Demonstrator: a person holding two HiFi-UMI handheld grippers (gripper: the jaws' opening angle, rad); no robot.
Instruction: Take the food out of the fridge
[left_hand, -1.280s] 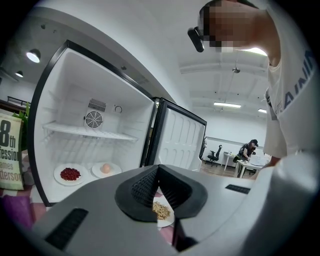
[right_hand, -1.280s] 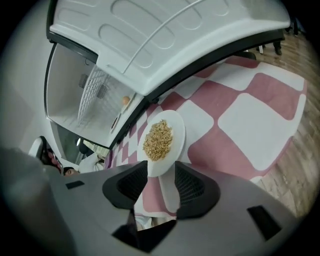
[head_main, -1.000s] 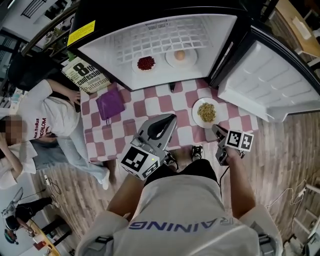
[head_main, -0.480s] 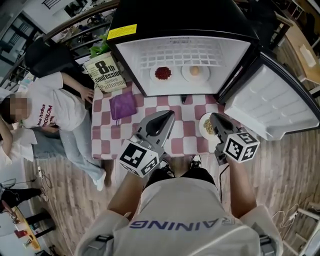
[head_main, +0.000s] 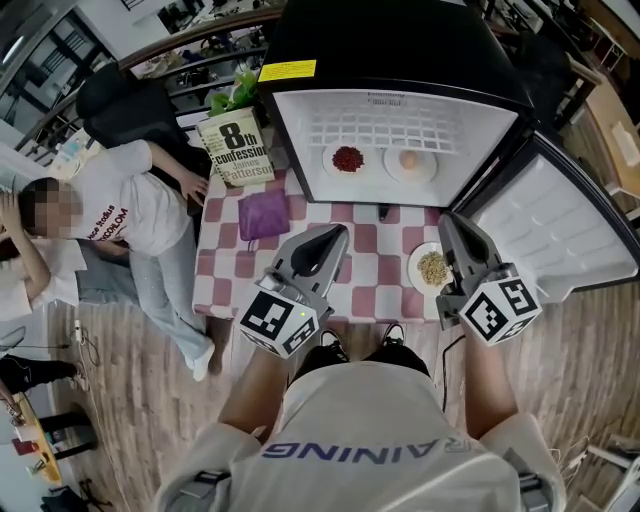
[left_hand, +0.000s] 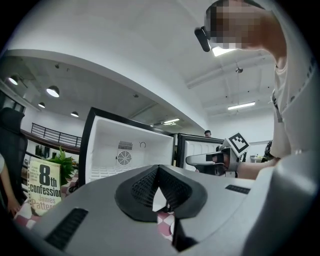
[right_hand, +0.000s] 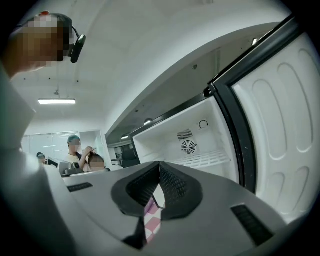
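Two empty tools with jaws together, left tool (head_main: 337, 233) and right tool (head_main: 451, 220), before open fridge (head_main: 392, 108); book (head_main: 240, 150) aside.

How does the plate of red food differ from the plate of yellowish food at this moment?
The plate of red food lies inside the open fridge; the plate of yellowish food lies outside it, on the checked cloth. The first's food is dark red, the second's pale yellow-brown. Both are round white plates.

The fridge (head_main: 395, 110) lining is smooth white plastic (faintly glossy); the tablecloth (head_main: 380, 270) is matt cloth; the floor (head_main: 130, 360) wood.
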